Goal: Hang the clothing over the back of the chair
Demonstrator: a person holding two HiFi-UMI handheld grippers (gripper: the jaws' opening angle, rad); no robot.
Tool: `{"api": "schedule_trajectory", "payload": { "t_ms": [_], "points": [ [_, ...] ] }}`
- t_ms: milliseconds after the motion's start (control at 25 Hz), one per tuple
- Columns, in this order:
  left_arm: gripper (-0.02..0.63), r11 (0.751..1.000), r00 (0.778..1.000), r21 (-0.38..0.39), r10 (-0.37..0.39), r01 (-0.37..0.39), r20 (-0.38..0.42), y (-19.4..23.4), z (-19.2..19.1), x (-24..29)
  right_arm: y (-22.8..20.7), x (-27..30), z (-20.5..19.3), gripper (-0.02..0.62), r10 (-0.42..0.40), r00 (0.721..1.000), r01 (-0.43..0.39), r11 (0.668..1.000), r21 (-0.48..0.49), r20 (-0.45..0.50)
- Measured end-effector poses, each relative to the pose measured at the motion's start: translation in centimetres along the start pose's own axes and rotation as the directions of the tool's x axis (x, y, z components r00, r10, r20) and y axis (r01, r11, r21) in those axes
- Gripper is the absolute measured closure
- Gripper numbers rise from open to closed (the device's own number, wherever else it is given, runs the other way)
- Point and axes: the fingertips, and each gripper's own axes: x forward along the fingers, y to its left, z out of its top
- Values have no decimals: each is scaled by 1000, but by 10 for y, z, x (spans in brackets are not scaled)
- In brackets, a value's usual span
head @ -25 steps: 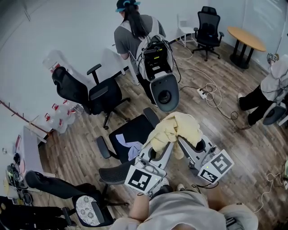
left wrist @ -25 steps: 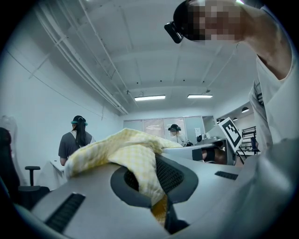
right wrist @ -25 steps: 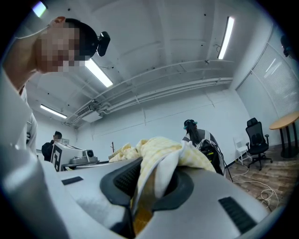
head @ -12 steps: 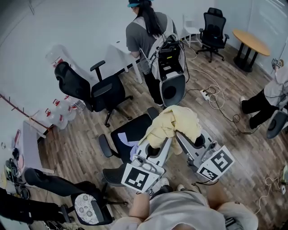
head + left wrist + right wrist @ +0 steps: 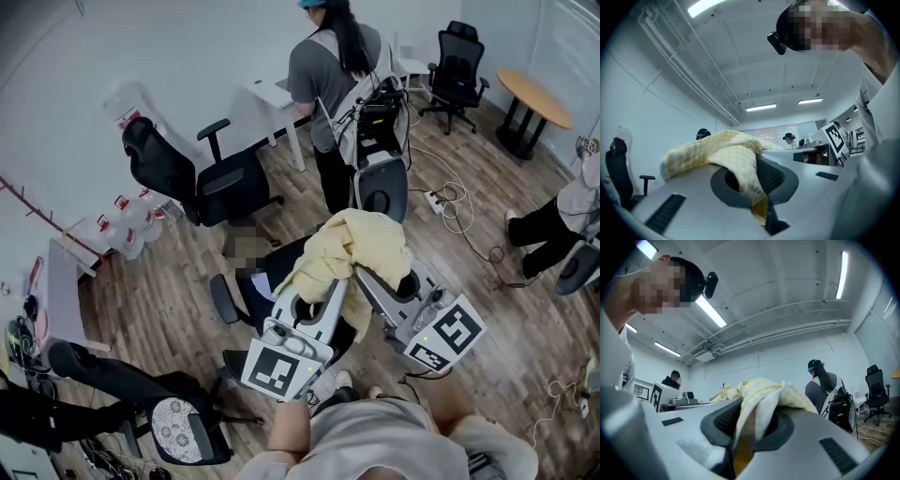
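Observation:
A pale yellow checked garment [image 5: 354,249] hangs bunched between both grippers, above a black office chair [image 5: 223,298] whose seat [image 5: 284,260] lies just under it. My left gripper [image 5: 328,277] is shut on one part of the cloth, and my right gripper [image 5: 366,274] is shut on another part beside it. In the left gripper view the garment [image 5: 723,153] drapes over the jaws and runs down into the left gripper [image 5: 757,190]. The right gripper view shows the fabric [image 5: 761,397] pinched in the right gripper [image 5: 744,427]. The chair's back is largely hidden behind the left marker cube.
A person with a backpack [image 5: 342,66] stands ahead at a white desk [image 5: 272,92]. Other black chairs stand at the left [image 5: 192,178] and lower left [image 5: 141,403]. Cables [image 5: 450,206] lie on the wood floor, and a seated person [image 5: 562,211] is at the right.
Both grippers have risen and moved forward together with the garment, which now hangs higher over the chair seat. Both grips are unchanged.

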Motion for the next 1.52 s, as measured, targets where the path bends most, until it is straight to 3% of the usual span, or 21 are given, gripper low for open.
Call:
{"api": "schedule_trajectory", "payload": {
  "t_ms": [920, 1520],
  "points": [
    [575, 982, 983, 46, 184, -185, 25, 86, 18, -37, 27, 95, -2, 532, 168, 986, -168, 986, 14, -3],
    [575, 952, 955, 64, 298, -298, 12, 127, 22, -77, 60, 141, -13, 532, 276, 961, -275, 960, 45, -6]
  ]
}}
